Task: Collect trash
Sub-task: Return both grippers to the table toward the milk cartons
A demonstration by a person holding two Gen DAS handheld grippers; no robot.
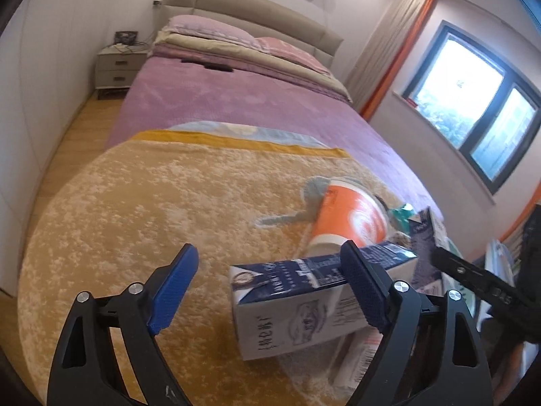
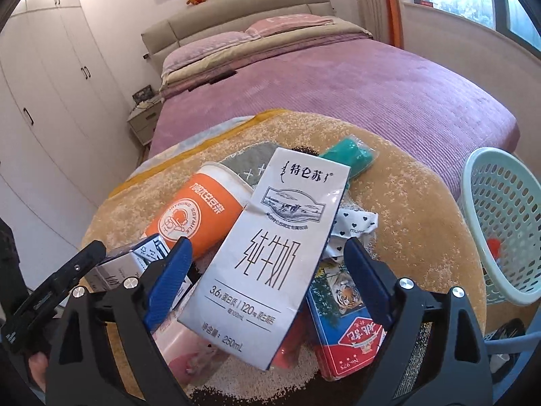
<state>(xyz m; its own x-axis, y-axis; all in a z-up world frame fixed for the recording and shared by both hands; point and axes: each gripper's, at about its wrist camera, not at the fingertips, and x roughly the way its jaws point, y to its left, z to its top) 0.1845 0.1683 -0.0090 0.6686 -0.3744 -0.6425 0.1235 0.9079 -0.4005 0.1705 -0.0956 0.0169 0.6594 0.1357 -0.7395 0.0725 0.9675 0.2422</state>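
Start with the right gripper [image 2: 270, 280], spread wide and pinching nothing, poised over the big carton [image 2: 270, 253] on top of the trash pile on the blanket [image 2: 405, 203]. Straddle the carton across its narrow width, one pad on each long edge, not across the printed face. Lower far enough to get the pads beside the side walls, yet short of the card box [image 2: 345, 321] and the pink packet [image 2: 189, 348] underneath. Close slowly until firm on both sides; expect a probably empty, light carton to buckle under a hard squeeze, so stop at first resistance. Lift straight up to avoid dragging the cup [image 2: 192, 216] just beside it on the left or the heart-print wrapper [image 2: 351, 226] on the right. Swing right to the basket [image 2: 500, 223] standing at the blanket's edge, and release well inside the rim. Meanwhile hold the left gripper [image 1: 270, 287], likewise spread and gripping nothing, off the small carton [image 1: 304, 304] touching its right finger. Shift it rightward to centre that carton before closing; otherwise expect a sideways shove into the cup [image 1: 351, 216]. Take one piece per hand, never two at once. Watch for a clash between the two tools, already near each other over the same pile.
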